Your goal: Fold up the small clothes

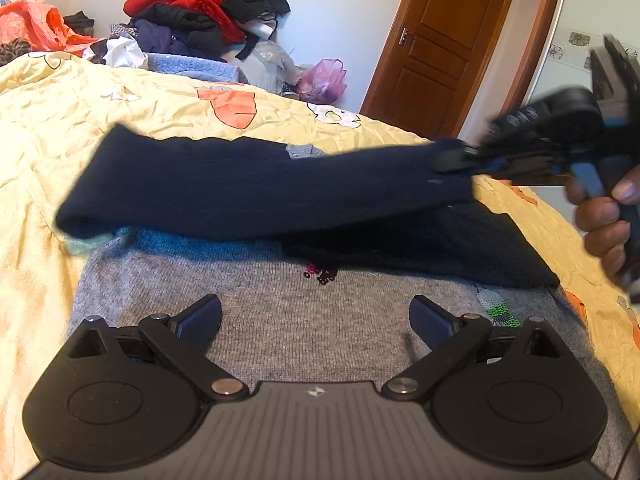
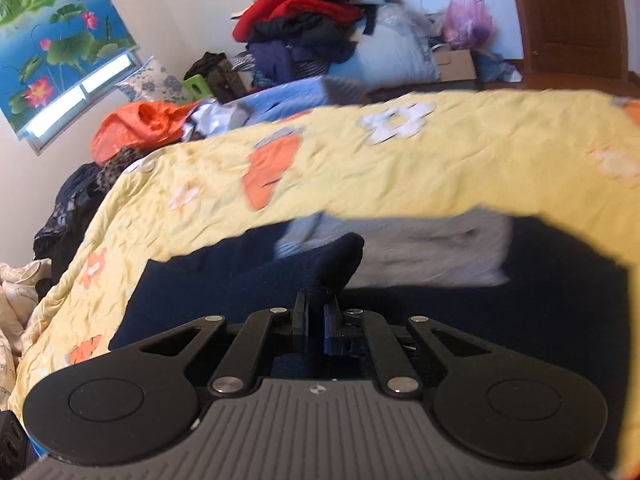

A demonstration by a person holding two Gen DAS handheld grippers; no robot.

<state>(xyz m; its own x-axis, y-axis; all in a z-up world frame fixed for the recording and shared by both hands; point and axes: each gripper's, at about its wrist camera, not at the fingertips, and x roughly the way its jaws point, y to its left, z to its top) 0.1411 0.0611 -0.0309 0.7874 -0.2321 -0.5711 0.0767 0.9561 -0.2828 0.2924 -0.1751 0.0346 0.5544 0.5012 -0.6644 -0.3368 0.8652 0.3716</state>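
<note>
Left gripper [image 1: 316,316]: fingers spread wide, empty, over the grey sweater [image 1: 280,320] lying flat on the bed [image 1: 48,128]. Right gripper [image 2: 316,316]: fingers closed, pinching the end of the navy sleeve [image 1: 240,188], which is raised off the bed and stretched across the sweater. A hand [image 1: 604,216] holds its handle. Behind: heap of clothes [image 1: 200,12], wooden door [image 1: 444,40].

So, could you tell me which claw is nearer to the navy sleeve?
Right. The right claw is shut on the end of the navy sleeve, holding it above the grey sweater. The left claw is open over the grey knit, short of the sleeve.
</note>
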